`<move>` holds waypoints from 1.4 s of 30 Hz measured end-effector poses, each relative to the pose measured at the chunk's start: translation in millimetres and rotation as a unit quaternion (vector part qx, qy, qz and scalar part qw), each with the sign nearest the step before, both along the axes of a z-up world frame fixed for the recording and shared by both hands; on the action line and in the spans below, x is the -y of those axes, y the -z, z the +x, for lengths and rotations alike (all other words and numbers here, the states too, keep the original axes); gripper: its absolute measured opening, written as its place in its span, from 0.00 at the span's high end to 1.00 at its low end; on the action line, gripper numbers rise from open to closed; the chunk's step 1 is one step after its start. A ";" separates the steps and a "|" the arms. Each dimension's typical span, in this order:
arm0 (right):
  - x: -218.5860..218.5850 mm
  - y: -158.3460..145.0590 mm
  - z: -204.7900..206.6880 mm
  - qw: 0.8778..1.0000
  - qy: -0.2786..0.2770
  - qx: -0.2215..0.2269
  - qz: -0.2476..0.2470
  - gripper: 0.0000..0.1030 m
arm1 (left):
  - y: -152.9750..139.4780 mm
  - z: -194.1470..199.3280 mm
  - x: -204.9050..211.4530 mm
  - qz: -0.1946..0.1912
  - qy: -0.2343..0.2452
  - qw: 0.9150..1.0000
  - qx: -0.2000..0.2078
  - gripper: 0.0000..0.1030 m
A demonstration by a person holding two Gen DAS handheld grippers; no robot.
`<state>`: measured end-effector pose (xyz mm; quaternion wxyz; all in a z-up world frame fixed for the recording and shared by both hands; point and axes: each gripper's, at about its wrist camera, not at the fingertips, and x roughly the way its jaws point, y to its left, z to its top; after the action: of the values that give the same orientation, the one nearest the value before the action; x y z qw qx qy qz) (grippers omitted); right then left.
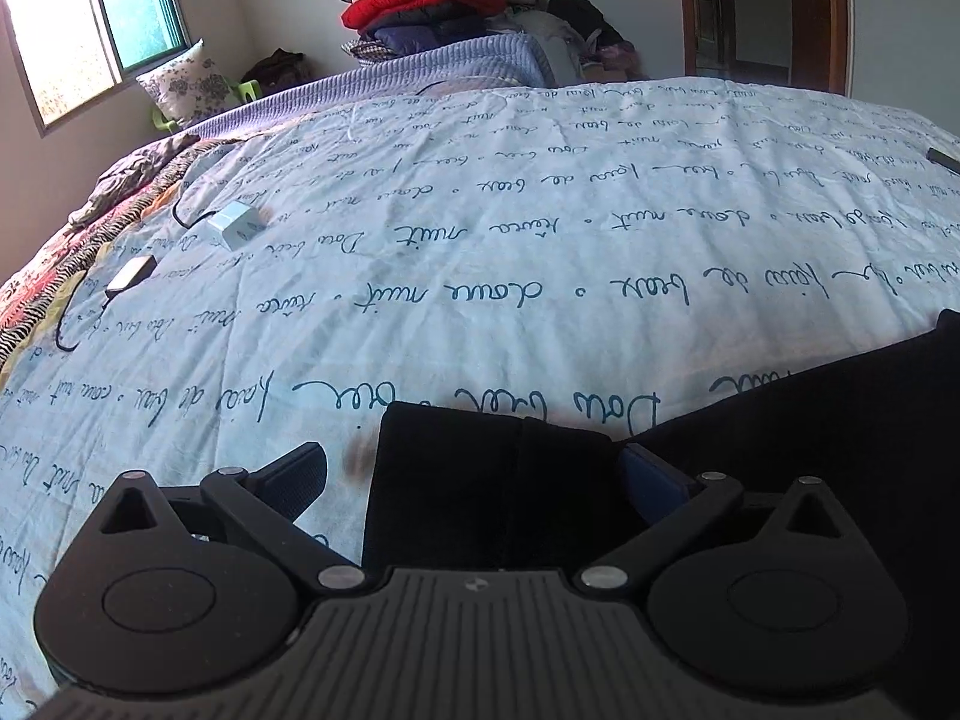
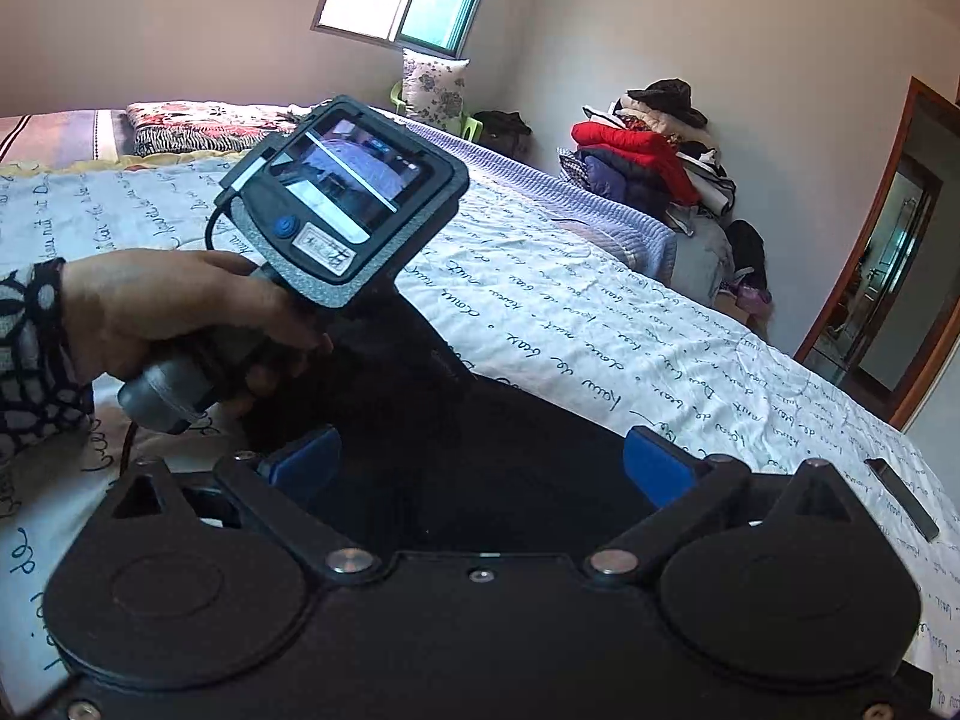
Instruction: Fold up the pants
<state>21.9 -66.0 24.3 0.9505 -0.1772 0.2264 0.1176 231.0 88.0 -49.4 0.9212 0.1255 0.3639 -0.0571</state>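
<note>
- Left wrist cam: black pants (image 1: 498,480) lie flat on the pale blue script-print quilt (image 1: 480,276), a squared-off end sitting right between the fingers of the left gripper (image 1: 474,480). More of the fabric runs off to the right edge.
- Left gripper jaws spread wide, not clamped on anything. Right finger (image 1: 651,480) touches or overlaps the cloth edge, left finger (image 1: 294,480) is over bare quilt just beside the pants.
- Small white box (image 1: 237,222) w/ a cable sits further up the quilt, well apart from the pants.
- Right wrist cam: pants (image 2: 480,468) fill the gap btwn the right gripper (image 2: 480,465) fingers, jaws wide apart too, nothing pinched.
- Person's left hand (image 2: 180,324) wraps the handle of the other gripper unit (image 2: 354,210), tilted down toward the pants, its small screen facing this cam.
- Clothes pile (image 2: 648,162) sits past the bed's far end.
</note>
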 end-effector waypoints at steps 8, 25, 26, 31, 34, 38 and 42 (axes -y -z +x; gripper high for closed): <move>-7.2 1.9 9.4 1.000 -0.014 -0.013 -0.014 0.00 | -1.4 0.9 -3.9 -0.013 -0.007 1.000 -0.008 0.00; -38.3 6.5 7.3 0.995 -0.050 0.010 -0.084 0.01 | -15.0 1.4 -19.9 -0.032 -0.025 0.999 -0.007 0.00; -39.3 6.2 6.6 0.994 -0.052 0.019 -0.094 0.01 | -22.6 -3.8 -26.6 -0.039 -0.032 0.999 0.005 0.00; -67.5 14.3 5.7 0.978 -0.083 0.059 -0.183 0.03 | -54.8 -24.1 -82.5 -0.035 -0.115 0.991 0.055 0.00; -94.8 27.0 2.4 0.962 -0.135 0.066 -0.230 0.13 | -61.7 -29.3 -125.1 -0.067 -0.166 0.983 0.031 0.00; -123.5 49.8 -3.5 0.936 -0.168 0.071 -0.300 0.44 | -58.6 -43.3 -171.7 -0.162 -0.184 0.969 -0.018 0.01; -130.6 62.7 -8.2 0.918 -0.185 0.041 -0.347 0.60 | -50.7 -60.7 -191.4 -0.226 -0.183 0.956 -0.041 0.01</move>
<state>13.7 64.5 -38.5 0.7988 -0.5396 0.1771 0.1984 170.2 279.4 1.3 0.9044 -0.1569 0.3960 0.0263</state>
